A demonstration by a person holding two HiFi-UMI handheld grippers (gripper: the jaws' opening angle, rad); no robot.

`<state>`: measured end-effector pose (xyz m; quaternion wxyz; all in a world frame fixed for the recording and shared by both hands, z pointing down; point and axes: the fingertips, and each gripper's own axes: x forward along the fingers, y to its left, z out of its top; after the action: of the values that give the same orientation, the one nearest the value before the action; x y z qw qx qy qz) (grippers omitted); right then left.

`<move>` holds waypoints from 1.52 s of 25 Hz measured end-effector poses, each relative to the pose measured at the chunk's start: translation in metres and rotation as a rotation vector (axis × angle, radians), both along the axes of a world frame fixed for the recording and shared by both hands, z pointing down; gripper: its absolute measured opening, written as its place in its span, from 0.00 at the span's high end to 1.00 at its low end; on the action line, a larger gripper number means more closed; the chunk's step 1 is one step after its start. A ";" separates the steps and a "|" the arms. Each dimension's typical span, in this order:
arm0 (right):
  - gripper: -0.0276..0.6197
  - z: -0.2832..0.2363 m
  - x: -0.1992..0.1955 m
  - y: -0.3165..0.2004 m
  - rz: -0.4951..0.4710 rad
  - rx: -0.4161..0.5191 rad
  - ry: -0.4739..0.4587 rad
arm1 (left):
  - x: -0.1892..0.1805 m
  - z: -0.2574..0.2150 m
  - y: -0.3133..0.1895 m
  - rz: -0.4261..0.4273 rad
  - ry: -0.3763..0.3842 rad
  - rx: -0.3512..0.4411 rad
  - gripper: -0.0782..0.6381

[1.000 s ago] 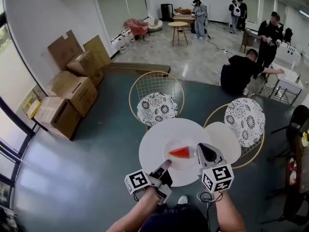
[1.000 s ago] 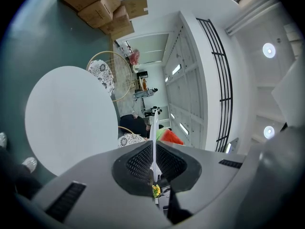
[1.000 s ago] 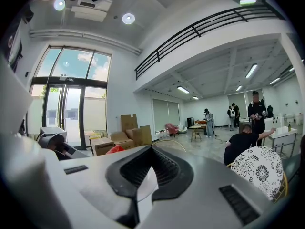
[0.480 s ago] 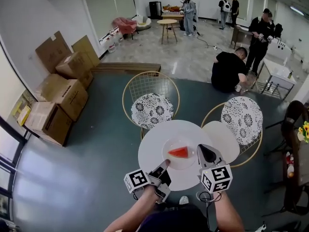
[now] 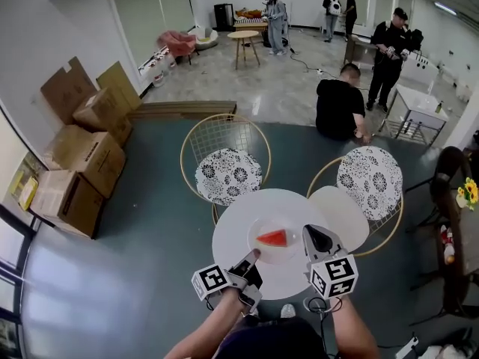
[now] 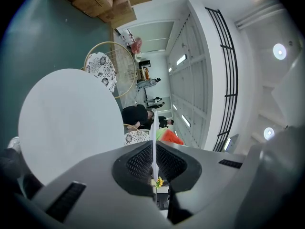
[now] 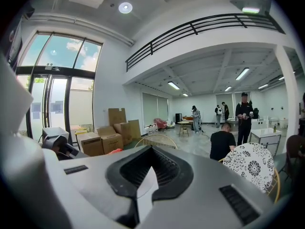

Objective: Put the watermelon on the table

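Watermelon slice (image 5: 272, 238) is lying on a pale plate (image 5: 257, 250) (lower centre of the head view) over the round white table (image 5: 230, 226). The left gripper (image 5: 253, 258) is clamping the plate's lower-left rim, and the right gripper (image 5: 313, 237) is pinching its right rim. A patterned wire chair (image 5: 227, 175) is standing just above the table.

Worktop (image 5: 232, 238): I see its left half and far rim bare, free passage there. Its centre is taken by the plate (image 5: 257, 229) with the watermelon (image 5: 274, 238). The left chair (image 5: 224, 172) and right chair (image 5: 368, 179) crowd the far side. A smaller round top (image 5: 340, 217) blocks the right. The floor (image 5: 135, 260) on the left is open.
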<state>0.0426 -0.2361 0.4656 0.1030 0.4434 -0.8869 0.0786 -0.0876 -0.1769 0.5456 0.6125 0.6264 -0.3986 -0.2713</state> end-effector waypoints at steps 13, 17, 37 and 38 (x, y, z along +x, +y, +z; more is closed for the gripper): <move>0.95 0.057 0.004 -0.014 0.042 -0.113 0.057 | -0.003 0.071 -0.020 0.036 -0.023 -0.063 0.87; 0.95 0.083 0.006 -0.020 0.054 -0.166 0.075 | -0.004 0.101 -0.028 0.029 -0.014 -0.089 0.87; 0.95 0.133 0.020 -0.027 0.100 -0.306 0.135 | 0.023 0.199 -0.064 0.091 -0.048 -0.226 0.87; 0.95 0.134 0.022 -0.026 0.105 -0.310 0.136 | 0.025 0.201 -0.066 0.097 -0.051 -0.230 0.87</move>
<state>0.0650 -0.2621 0.6000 0.2256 0.4720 -0.8309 0.1894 -0.0628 -0.2425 0.7471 0.6823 0.5771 -0.4121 -0.1777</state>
